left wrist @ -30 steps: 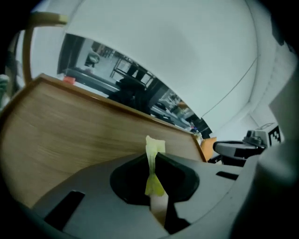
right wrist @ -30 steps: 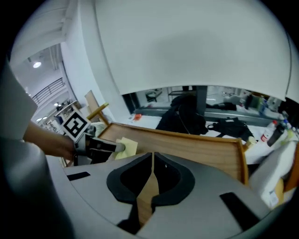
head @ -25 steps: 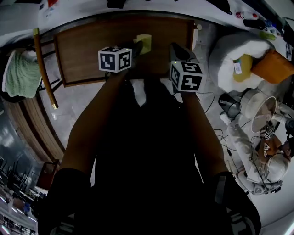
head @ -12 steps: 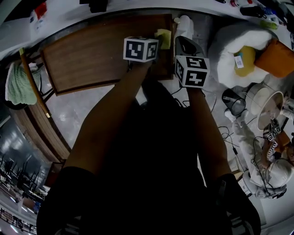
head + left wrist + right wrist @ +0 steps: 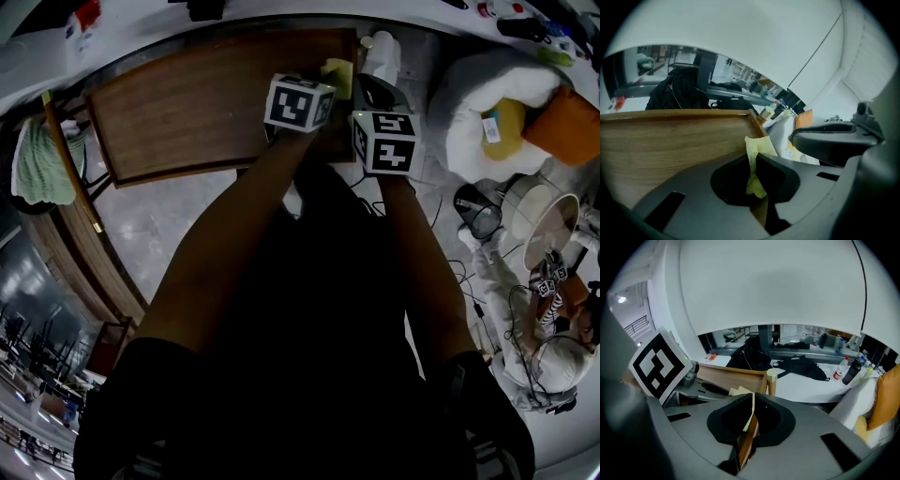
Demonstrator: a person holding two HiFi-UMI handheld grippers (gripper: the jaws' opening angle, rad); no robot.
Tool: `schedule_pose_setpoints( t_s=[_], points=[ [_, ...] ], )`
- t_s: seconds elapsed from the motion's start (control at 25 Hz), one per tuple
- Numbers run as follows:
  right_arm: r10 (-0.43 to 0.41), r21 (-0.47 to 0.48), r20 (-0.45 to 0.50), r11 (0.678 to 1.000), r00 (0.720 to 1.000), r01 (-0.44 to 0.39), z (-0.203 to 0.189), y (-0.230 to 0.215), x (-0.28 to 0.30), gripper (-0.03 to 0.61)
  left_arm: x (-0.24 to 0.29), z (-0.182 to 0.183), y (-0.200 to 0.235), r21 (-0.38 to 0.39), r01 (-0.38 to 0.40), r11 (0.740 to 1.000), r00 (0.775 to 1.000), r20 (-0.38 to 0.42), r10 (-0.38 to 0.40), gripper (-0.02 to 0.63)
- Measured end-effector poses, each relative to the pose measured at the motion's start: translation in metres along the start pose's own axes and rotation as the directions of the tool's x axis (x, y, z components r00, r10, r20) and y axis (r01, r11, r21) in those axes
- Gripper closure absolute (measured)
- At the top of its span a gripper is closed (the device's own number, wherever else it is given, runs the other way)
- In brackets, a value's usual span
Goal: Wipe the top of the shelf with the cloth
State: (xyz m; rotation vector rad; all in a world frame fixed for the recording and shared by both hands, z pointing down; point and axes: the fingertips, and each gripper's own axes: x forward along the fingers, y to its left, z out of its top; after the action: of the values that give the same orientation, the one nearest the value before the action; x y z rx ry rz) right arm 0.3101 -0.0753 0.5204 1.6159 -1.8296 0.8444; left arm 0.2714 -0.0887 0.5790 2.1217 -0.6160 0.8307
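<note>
Now left gripper [image 5: 325, 82] fingers pinching crumpled yellow cloth [image 5: 336, 68], arriving from mid-shelf at far right corner of brown wooden shelf top [image 5: 187, 112]; right gripper [image 5: 373, 89] fingers pressing together alongside. Rightward stroke probably finishing; left part probably still needing wiping.

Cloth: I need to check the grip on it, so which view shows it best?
The left gripper view: the yellow cloth stands pinched between the left gripper's jaws. The head view shows only a small yellow patch, partly hidden; the right gripper view, just a pale sliver.
</note>
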Motion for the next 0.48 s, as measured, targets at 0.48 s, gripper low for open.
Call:
schedule_pose_setpoints(
  t_s=[0.48],
  points=[
    [0.015,-0.045,-0.033,0.999,0.999,-0.017,0.000,0.043,0.007,0.554,-0.025,-0.013,0.032,0.000,-0.006,1.000,1.000,-0.007,0.006,0.586]
  ],
)
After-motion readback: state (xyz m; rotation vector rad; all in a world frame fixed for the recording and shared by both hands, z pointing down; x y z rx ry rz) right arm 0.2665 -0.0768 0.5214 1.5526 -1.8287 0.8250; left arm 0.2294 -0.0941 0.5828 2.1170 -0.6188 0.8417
